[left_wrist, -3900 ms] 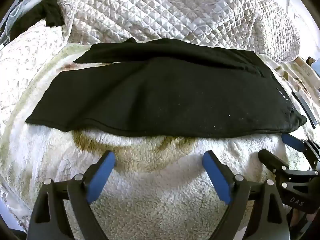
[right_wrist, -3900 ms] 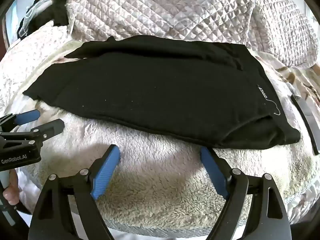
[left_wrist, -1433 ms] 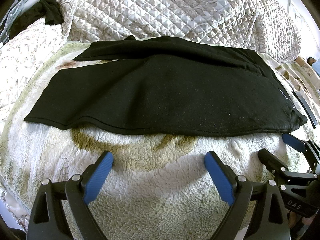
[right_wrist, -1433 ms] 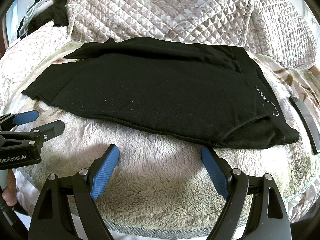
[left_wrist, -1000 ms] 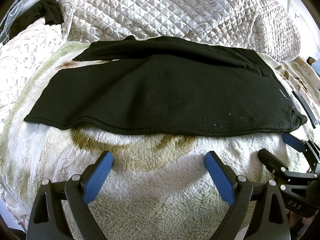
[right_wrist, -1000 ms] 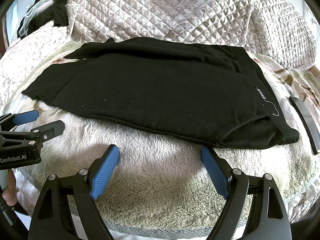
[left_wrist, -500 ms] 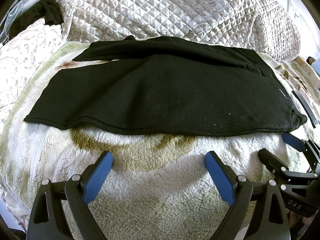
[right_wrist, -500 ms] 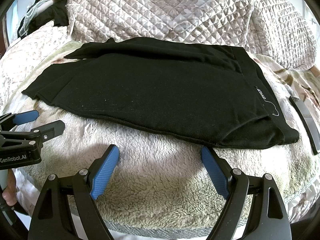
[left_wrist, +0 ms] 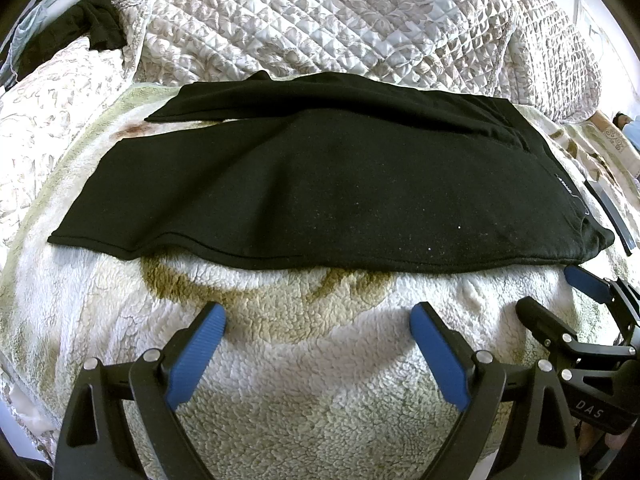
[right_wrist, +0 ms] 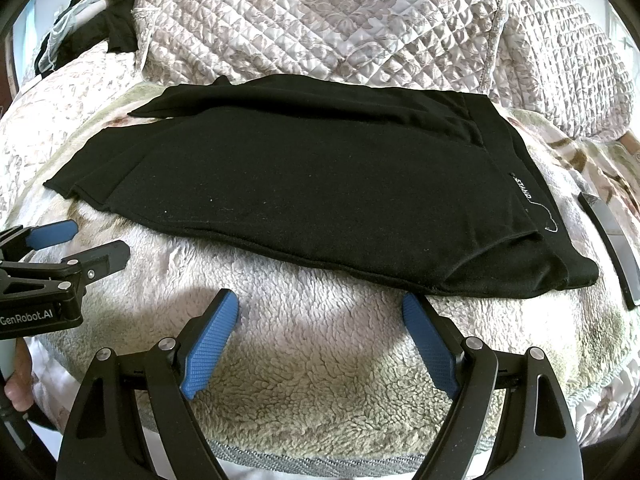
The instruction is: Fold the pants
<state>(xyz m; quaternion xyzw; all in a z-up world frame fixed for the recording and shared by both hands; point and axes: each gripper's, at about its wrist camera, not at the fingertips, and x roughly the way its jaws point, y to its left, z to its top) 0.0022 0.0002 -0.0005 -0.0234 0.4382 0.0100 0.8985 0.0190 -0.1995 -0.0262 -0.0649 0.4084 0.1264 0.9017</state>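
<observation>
- Pants (left_wrist: 328, 184), black, lie flat on a fleece blanket (left_wrist: 304, 364) spread over a bed; one leg folded onto the other, long axis running left to right across both views.
- Waistband end sits to the right, with a small white-lettered label (right_wrist: 522, 192) near it; the leg hems point left.
- Top leg does not fully cover the lower one: a strip of the lower leg shows along the far edge, its hem poking out at the far left.
- Near edge of the pants is a hemmed seam, slightly wavy toward the left end.
- Left gripper (left_wrist: 318, 320) hovers low over the blanket, just short of the pants' near edge, aimed at the middle of the legs; blue-padded fingers (left_wrist: 196, 354) spread wide apart, holding nothing.
- Right gripper (right_wrist: 320, 312) is beside it, aimed nearer the waistband end, close to the near seam but apart from it; fingers (right_wrist: 210, 344) also wide apart and empty.
- Each gripper shows in the other's view, side by side and level; part of a hand (right_wrist: 18, 380) grips the left gripper's handle.
- Quilted bedspread (left_wrist: 340, 20) is heaped beyond the pants.
- Dark clothing (left_wrist: 96, 28) lies in the far left corner.
- Flat dark strip (right_wrist: 610, 240) rests on the bed right of the waistband; what it is I cannot tell.
</observation>
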